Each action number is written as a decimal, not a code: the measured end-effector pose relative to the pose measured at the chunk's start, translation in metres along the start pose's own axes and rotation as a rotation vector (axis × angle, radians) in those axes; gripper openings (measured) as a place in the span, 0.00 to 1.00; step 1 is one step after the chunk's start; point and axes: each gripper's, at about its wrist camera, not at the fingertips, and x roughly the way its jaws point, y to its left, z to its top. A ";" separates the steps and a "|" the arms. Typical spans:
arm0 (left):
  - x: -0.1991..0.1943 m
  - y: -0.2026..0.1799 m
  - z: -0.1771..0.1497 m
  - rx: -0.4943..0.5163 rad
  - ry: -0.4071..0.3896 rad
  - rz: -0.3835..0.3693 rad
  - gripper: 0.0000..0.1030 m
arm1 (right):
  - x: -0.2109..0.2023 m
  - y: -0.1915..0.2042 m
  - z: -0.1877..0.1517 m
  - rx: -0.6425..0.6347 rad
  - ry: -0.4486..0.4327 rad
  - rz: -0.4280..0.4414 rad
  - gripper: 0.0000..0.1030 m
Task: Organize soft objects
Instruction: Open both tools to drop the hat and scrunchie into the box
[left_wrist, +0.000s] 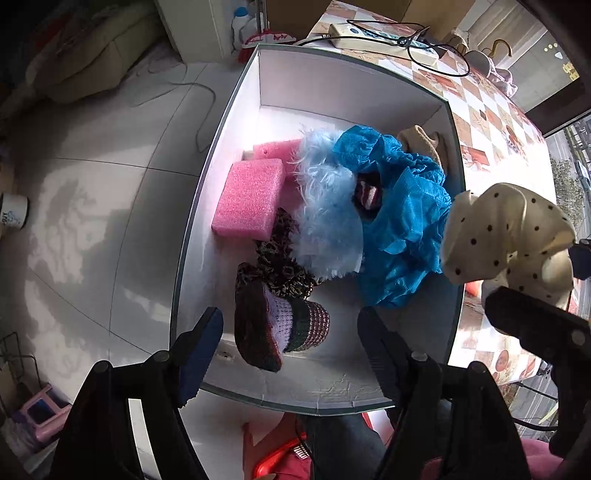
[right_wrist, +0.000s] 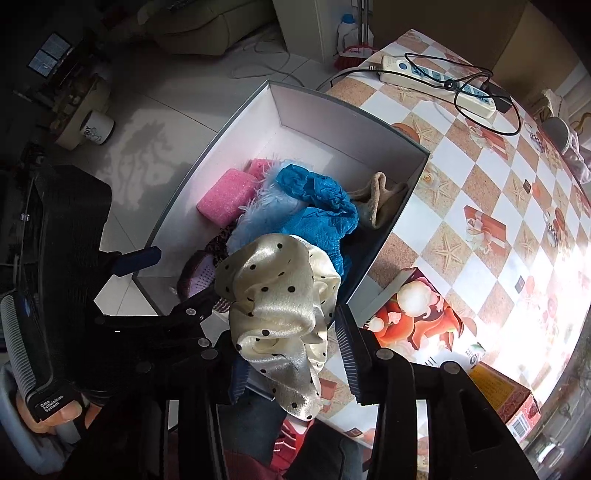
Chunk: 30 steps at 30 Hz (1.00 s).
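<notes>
A white box (left_wrist: 236, 110) (right_wrist: 314, 110) sits at the table's edge and holds soft things: pink foam blocks (left_wrist: 249, 197) (right_wrist: 223, 197), a pale blue fluffy piece (left_wrist: 325, 206), crumpled blue fabric (left_wrist: 402, 206) (right_wrist: 321, 206), a leopard-print scrunchie (left_wrist: 280, 266), a knitted item (left_wrist: 284, 328) and a beige cloth (left_wrist: 421, 142). My left gripper (left_wrist: 291, 350) is open and empty over the box's near end. My right gripper (right_wrist: 291, 354) is shut on a cream polka-dot scrunchie (right_wrist: 284, 306) (left_wrist: 506, 236), held above the box's near right rim.
A patterned tablecloth (right_wrist: 480, 177) covers the table to the right of the box. A power strip (right_wrist: 436, 79) with black cable lies at the far end. Small cartons (right_wrist: 417, 317) stand near the right gripper. Tiled floor (left_wrist: 110, 184) lies left of the box.
</notes>
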 end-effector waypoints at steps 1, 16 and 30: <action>0.000 0.000 -0.001 -0.006 0.001 -0.003 0.81 | -0.002 -0.001 0.000 0.007 -0.016 -0.009 0.79; -0.014 0.005 0.013 -0.032 -0.118 -0.008 1.00 | -0.009 -0.018 0.007 0.100 -0.041 -0.018 1.00; -0.012 0.009 0.016 -0.033 -0.097 0.007 1.00 | -0.005 -0.017 0.010 0.101 -0.030 -0.014 1.00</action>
